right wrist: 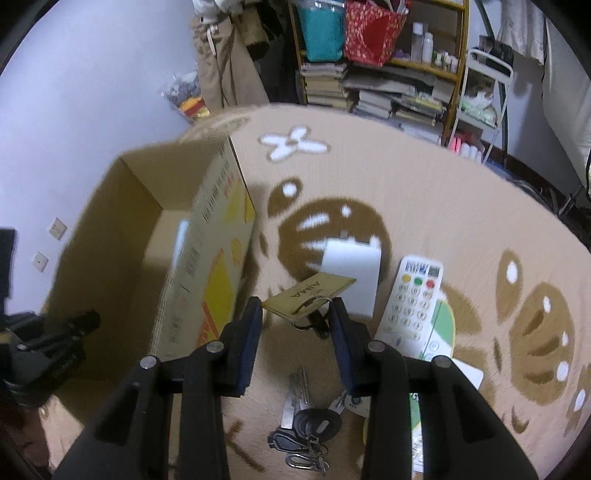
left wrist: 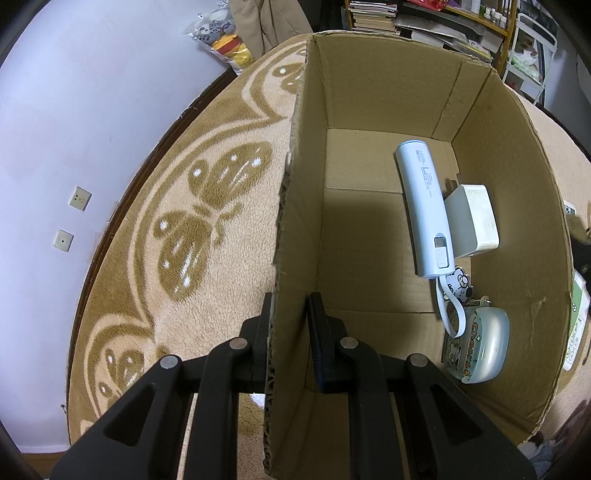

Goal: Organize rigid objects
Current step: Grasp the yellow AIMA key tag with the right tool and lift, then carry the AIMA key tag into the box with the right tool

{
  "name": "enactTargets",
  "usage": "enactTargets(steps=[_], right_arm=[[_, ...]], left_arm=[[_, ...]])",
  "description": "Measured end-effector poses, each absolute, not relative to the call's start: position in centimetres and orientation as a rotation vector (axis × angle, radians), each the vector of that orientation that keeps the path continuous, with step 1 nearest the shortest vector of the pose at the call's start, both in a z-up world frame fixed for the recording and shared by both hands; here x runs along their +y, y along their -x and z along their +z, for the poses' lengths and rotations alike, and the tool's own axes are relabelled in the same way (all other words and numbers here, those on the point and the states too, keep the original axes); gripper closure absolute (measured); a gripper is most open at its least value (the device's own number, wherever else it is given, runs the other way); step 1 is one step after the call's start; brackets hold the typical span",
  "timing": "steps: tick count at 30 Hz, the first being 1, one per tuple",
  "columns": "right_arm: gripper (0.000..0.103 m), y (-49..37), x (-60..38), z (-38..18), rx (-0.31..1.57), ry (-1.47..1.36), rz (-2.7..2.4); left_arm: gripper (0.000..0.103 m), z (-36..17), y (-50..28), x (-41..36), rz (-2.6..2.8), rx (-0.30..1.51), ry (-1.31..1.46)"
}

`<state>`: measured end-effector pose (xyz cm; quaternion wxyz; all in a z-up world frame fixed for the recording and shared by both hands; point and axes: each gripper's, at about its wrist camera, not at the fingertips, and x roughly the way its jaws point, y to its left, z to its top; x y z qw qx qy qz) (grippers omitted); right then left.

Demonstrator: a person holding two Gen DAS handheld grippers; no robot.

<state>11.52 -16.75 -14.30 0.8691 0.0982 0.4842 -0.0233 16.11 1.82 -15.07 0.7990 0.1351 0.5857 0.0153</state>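
Note:
My left gripper (left wrist: pixel 290 314) straddles the left wall of an open cardboard box (left wrist: pixel 295 206), one finger outside and one inside, closed on the wall. Inside the box lie a light blue power bank (left wrist: pixel 424 206), a white charger (left wrist: pixel 474 221) and a small pale green case with a cartoon keychain (left wrist: pixel 480 339). My right gripper (right wrist: pixel 295 314) is open above the carpet beside the box (right wrist: pixel 221 236). Between its fingers is a tan AIMA key tag (right wrist: pixel 308 293). Beyond it lie a white charger (right wrist: pixel 351 266) and a white remote (right wrist: pixel 412 299). A bunch of keys (right wrist: pixel 306 417) lies beneath it.
Everything sits on a beige carpet with brown butterfly patterns (left wrist: pixel 207 206). A green-and-white packet (right wrist: pixel 439 328) lies under the remote. Shelves with books and bags (right wrist: pixel 388 74) stand at the back. A bag of toys (left wrist: pixel 221 33) leans by the wall.

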Motion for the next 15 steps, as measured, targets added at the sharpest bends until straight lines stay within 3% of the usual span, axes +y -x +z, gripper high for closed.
enactTargets(steps=[15], right_arm=[[0.064,-12.0,-16.1,-7.3,0.850,-0.154,-0.024]], left_arm=[[0.088,-15.0,-16.1,1.7,0.037,1.257,-0.298]])
